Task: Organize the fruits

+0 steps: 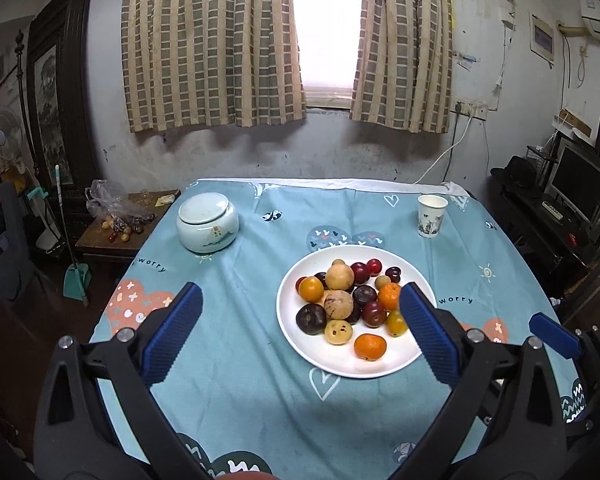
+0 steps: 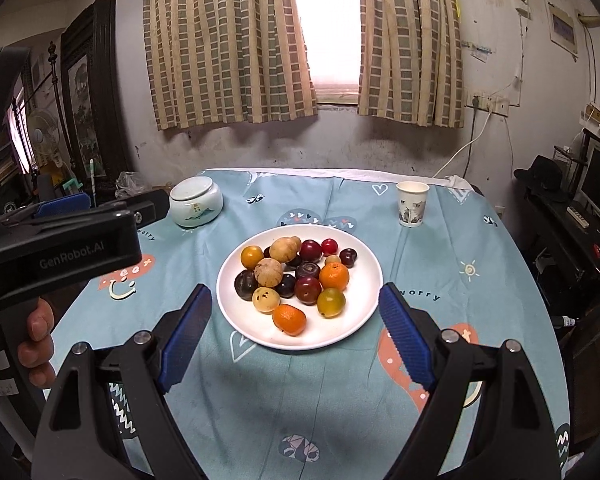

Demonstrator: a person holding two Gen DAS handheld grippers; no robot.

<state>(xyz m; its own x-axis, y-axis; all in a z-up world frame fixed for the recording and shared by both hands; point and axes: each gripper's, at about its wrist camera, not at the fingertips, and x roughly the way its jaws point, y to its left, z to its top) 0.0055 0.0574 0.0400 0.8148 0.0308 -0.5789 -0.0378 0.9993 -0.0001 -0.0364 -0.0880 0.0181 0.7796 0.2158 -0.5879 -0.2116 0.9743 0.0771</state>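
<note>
Fruits on plate mid-table; jar behind left, cup behind right.

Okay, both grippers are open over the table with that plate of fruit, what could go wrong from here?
1. The fruits sit heaped and touching on the white plate, so lifting one may send neighbours rolling; the orange near the front rim looks likeliest to escape.
2. The paper cup looks light and could tip if brushed.
3. The left gripper and right gripper work close together and could collide over the plate.
</note>
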